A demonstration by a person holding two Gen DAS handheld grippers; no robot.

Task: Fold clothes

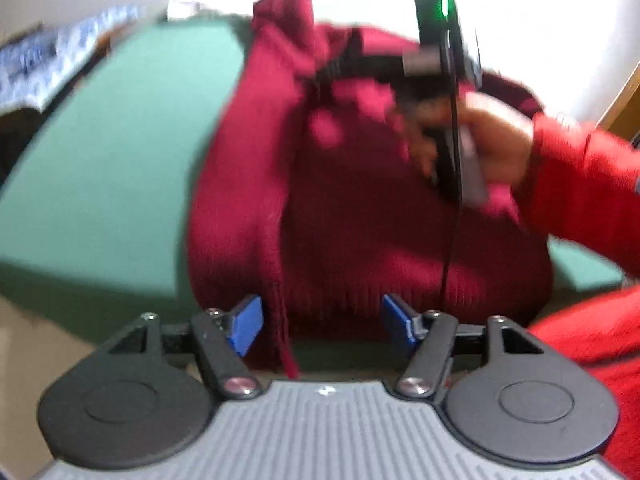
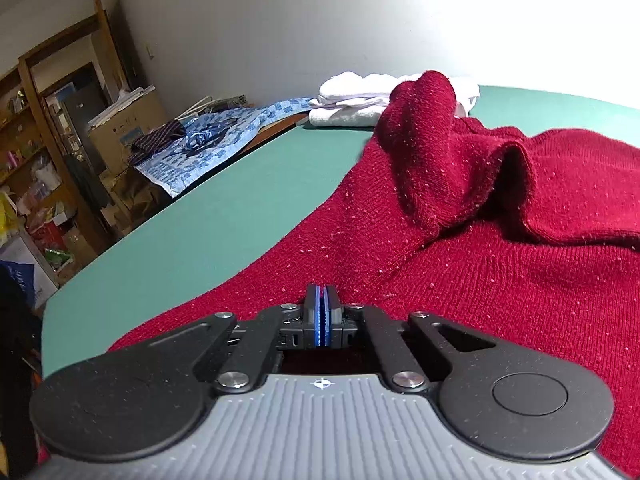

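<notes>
Left wrist view, blurred. Left gripper (image 1: 323,322) at bottom centre, blue pads (image 1: 245,322) spread wide apart, nothing between them. A hanging fold of the red sweater (image 1: 352,232) drops just beside the left pad; contact cannot be judged. The sweater fills the frame centre, lying on the green table (image 1: 108,168). At right, a hand (image 1: 492,140) in a red sleeve (image 1: 592,184) holds the other gripper, a dark unit with a green light at upper right, over the sweater's upper part; its tips are not resolvable here. Blue patterned cloth (image 1: 36,56) at upper left.

Right wrist view, sharp. Right gripper (image 2: 321,318) at bottom centre, pads pressed together; no fabric visible between them. It sits low over the sweater (image 2: 500,280), which covers the right and lower frame on the table (image 2: 208,216). A rumpled part of the sweater stands up at upper centre right, with a dark hollow fold behind it. White folded cloth (image 2: 348,100) lies at the table's far edge, just behind that raised part. Blue patterned cloth (image 2: 216,144) at centre left, cardboard box (image 2: 124,124) and wooden shelves (image 2: 36,120) at left.
</notes>
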